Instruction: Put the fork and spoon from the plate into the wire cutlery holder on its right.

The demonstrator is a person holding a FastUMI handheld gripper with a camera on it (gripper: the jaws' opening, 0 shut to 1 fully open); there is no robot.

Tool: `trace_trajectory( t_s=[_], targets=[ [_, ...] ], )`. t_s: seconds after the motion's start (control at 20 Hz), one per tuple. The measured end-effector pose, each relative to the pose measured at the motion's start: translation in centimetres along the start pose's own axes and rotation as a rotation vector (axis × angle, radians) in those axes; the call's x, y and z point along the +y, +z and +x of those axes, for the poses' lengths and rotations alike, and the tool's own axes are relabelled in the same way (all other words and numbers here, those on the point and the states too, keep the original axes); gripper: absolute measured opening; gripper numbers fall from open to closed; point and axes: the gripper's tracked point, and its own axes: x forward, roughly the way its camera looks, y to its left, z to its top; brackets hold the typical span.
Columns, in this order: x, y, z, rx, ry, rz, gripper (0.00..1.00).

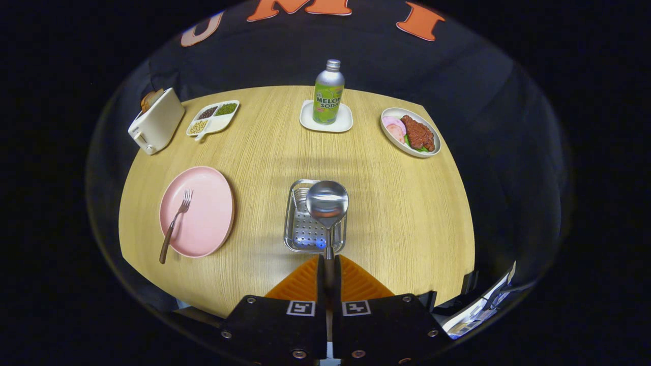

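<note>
Gripper [329,264] clamped on spoon [327,203] handle, bowl up, hanging over the wire cutlery holder [300,231], looks lined up for the drop. Fork [175,223] lies on pink plate [203,213], left of holder.

Black gripper [328,264] body, square markers, silver screws.

The gripper [328,264] is held above the table, pointed forward and downward. Its two fingers [305,282] are pressed together on the handle of the spoon [327,202], which is clamped between them. The spoon's bowl is carried just ahead of the fingertips, facing the camera.
</note>
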Motion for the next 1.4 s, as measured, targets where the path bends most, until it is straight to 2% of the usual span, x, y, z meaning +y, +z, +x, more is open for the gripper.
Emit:
trace_trajectory(
  t_s=[0.4,0.8,1.2,1.4],
  targets=[
    [-0.9,-0.1,0.4,0.161,0.023,-0.184,0.06],
    [0.4,0.2,2.7,0.316,0.102,-0.166,0.07],
    [1.6,2.4,3.3,0.225,0.102,-0.096,0.1],
    [1.6,3.9,2.4,0.123,0.091,-0.036,0.1]
  ],
)
